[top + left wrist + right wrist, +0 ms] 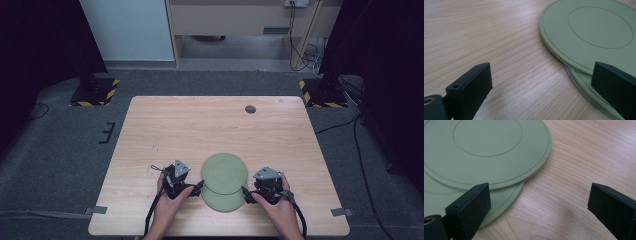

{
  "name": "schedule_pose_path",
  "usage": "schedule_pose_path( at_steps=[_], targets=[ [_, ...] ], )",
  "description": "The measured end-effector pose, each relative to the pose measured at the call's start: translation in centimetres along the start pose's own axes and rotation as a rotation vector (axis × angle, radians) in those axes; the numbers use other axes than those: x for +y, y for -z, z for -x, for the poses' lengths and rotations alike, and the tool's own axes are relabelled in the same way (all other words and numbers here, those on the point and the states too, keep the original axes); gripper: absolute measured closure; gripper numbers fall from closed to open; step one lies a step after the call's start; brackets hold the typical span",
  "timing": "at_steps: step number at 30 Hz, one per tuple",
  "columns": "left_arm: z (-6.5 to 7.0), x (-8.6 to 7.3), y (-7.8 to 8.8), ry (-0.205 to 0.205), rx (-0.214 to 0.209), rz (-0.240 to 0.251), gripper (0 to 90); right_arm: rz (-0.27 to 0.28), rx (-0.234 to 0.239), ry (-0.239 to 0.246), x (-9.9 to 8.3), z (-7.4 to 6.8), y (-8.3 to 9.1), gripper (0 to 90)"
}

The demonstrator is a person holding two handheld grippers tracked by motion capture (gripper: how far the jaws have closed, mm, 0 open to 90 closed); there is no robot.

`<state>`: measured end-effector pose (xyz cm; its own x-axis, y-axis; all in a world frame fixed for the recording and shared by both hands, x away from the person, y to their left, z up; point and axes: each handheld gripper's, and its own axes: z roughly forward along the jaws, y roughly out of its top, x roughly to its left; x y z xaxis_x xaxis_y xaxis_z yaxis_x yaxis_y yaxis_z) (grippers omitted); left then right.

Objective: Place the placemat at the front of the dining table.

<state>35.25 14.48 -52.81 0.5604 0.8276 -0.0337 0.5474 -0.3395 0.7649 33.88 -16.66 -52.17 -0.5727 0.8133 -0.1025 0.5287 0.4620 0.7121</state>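
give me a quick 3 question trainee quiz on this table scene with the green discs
1. True or false: the upper green disc lies partly over the lower green disc.
2. Multiple choice: how do the jaws of the left gripper stand? A) shut on a disc B) open, holding nothing C) shut on nothing.
3. Fill in: the right gripper sits at the ___ edge of the discs, seen from the person's side of the wooden table.

Key
1. True; the lower disc's rim shows beneath the upper disc in both gripper views.
2. B
3. Right; its jaws are open too.
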Motion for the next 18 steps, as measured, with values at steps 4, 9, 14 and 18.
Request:
schedule_pose_path(
  at_steps=[4,9,14,18],
  targets=[
    [-0.2,0.1,0.3,-0.001,0.001,0.003,2.9,-0.012,0.022,0.033,1.1,0.5,0.9,5.0],
    [-0.3,0.3,0.6,-0.003,0.000,0.011,2.9,-0.045,0.047,0.100,3.6,1.2,1.6,8.3],
    [-0.6,0.5,0.8,0.007,0.005,0.019,3.1,-0.080,0.096,0.139,5.9,1.7,0.8,12.2],
    [-0.8,0.6,0.9,0.009,0.000,0.018,3.1,-0.108,0.126,0.148,7.4,1.8,-0.4,13.8]
  ],
)
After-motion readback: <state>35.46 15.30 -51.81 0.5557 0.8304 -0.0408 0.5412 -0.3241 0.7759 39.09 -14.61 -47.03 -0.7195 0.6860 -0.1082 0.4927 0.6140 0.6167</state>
